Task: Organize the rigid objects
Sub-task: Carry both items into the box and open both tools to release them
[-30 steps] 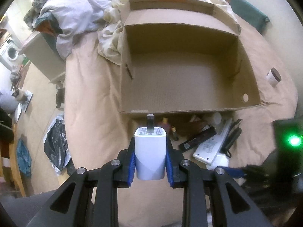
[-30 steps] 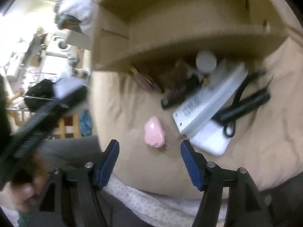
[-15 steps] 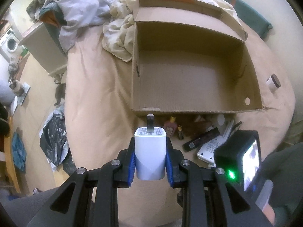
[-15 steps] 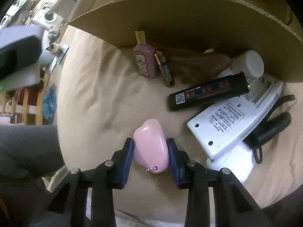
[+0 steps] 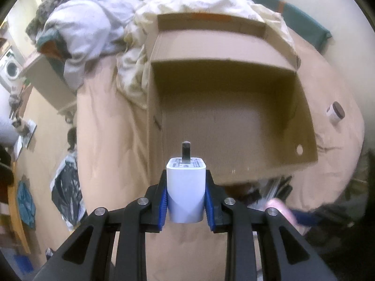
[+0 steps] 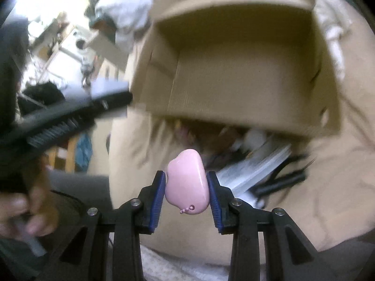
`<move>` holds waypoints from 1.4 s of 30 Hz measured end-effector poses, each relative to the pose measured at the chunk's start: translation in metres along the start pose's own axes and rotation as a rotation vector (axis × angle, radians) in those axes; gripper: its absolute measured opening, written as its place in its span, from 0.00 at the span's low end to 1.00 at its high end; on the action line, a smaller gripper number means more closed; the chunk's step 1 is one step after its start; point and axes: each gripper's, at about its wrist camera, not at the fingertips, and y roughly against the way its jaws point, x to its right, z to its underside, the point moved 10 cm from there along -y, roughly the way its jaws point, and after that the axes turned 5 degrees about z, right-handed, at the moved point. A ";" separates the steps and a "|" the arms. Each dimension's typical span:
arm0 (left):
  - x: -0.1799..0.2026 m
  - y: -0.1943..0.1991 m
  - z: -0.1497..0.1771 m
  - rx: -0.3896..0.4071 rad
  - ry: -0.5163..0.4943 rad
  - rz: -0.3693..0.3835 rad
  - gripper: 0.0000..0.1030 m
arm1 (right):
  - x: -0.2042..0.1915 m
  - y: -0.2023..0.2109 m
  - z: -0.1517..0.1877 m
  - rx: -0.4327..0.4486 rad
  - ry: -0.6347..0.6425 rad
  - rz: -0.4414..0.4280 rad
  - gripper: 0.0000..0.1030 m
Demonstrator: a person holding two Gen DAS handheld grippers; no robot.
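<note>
On the bed point(image 5: 112, 164), the cardboard box point(image 5: 234, 117) stands empty. The left gripper point(image 5: 186, 199) clamps a white charger point(image 5: 186, 194) before the box. The right gripper point(image 6: 186, 194), open a second ago, now clamps the pink case point(image 6: 186, 185) lifted off the bed; both await boxing.

Bedroom interior, cluttered, soft indoor light.
Bed with tan sheet point(image 5: 105, 128); heap of pale rumpled bedding point(image 5: 93, 23) at its head; white front-loading washing machine point(image 5: 10, 69) beyond; tan floor point(image 5: 46, 121) with black plastic bag point(image 5: 66, 187); cream wall point(image 5: 339, 11).
</note>
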 end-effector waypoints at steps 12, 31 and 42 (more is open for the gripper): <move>0.017 -0.049 -0.052 0.036 -0.054 0.030 0.23 | 0.046 -0.007 -0.090 0.126 0.010 0.062 0.37; 0.009 -0.118 -0.027 -0.089 -0.062 -0.002 0.23 | 0.077 -0.075 -0.090 0.002 -0.064 0.145 0.37; 0.013 -0.122 -0.017 -0.116 -0.064 -0.022 0.23 | 0.079 -0.067 -0.087 0.021 -0.072 0.148 0.37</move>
